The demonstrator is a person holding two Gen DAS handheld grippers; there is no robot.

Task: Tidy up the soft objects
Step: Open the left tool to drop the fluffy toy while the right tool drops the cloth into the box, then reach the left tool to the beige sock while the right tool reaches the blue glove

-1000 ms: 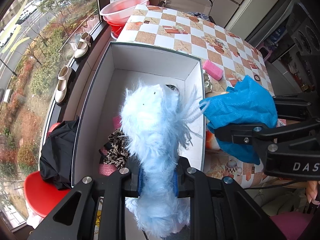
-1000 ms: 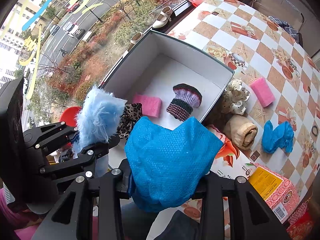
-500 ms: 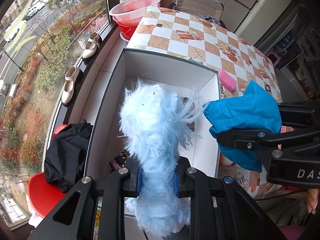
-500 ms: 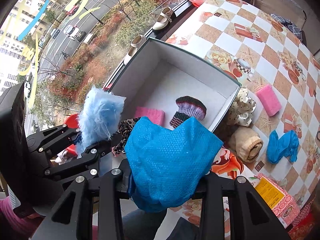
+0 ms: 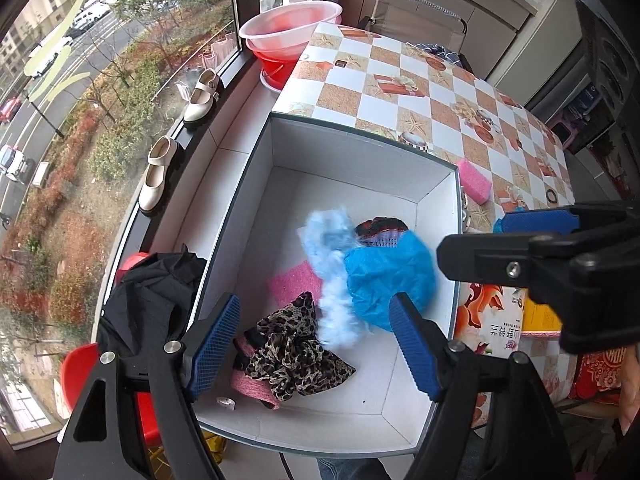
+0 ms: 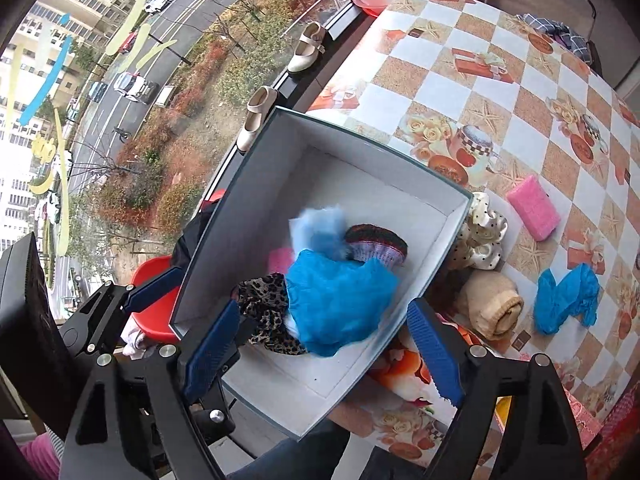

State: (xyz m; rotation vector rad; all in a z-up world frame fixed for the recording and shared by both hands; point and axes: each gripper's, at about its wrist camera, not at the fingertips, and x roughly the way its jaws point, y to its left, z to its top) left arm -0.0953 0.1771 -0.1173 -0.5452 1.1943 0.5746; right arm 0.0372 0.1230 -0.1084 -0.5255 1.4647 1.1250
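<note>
A white box (image 5: pixel 436 168) (image 6: pixel 440 188) sits at the table's window edge. Inside it lie a fluffy light-blue toy (image 5: pixel 332 264) (image 6: pixel 320 230), a bright blue crinkled cloth (image 5: pixel 390 276) (image 6: pixel 340 300), a leopard-print cloth (image 5: pixel 296 356) (image 6: pixel 268 304), a pink sponge (image 5: pixel 294 284) and a knitted piece (image 5: pixel 380 230) (image 6: pixel 378 246). My left gripper (image 5: pixel 316 348) hangs above the box, its jaws opening, with nothing pressed between the pads. My right gripper (image 6: pixel 324 352) (image 5: pixel 536 216) hovers over the box too, jaws opening and empty.
On the checkered table (image 6: pixel 480 80) beside the box lie a pink sponge (image 6: pixel 534 206) (image 5: pixel 474 178), a polka-dot cloth (image 6: pixel 482 236), a beige roll (image 6: pixel 490 306) and a blue cloth (image 6: pixel 566 296). A window sill with shoes (image 5: pixel 158 176), pink basins (image 5: pixel 290 32) and a black garment (image 5: pixel 150 300) flank the left side.
Both grippers opened. The fluffy light-blue toy dropped from the left one and the bright blue cloth from the right one; both now lie in the box.
</note>
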